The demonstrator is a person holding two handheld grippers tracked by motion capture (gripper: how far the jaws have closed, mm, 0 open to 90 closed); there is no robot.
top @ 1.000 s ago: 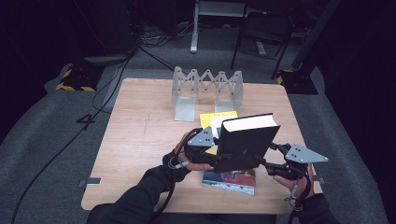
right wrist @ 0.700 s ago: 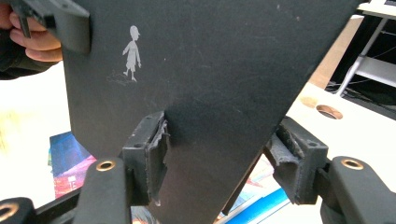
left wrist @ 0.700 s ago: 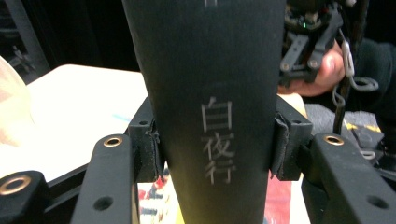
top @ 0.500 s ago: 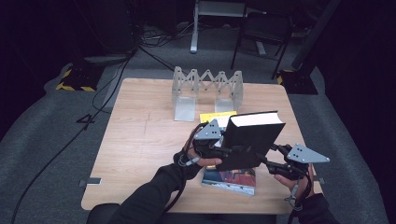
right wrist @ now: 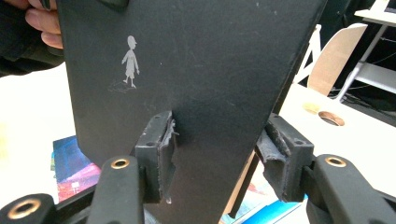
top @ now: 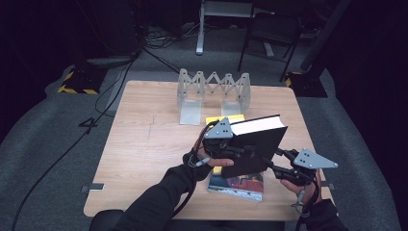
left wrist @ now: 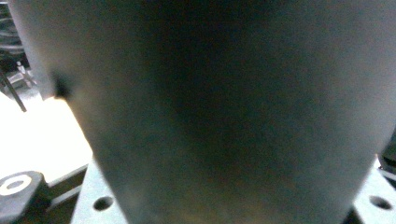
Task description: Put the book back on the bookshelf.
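Nearest the person, at the front edge of the counter [top: 144, 144], a colourful paperback [top: 238, 185] lies flat. Just above it the black hardcover book [top: 252, 149] is held upright and tilted, off the surface. The right hand-held gripper [top: 284, 166] is clamped on the book's lower right corner, jaws closed on the cover. The left hand-held gripper [top: 223, 142] has moved in from the left over the last second and now presses against the cover; whether its jaws are apart cannot be told. That likely steadies the book for carrying to the folding book rack [top: 214, 89] beyond the yellow book [top: 223, 119].
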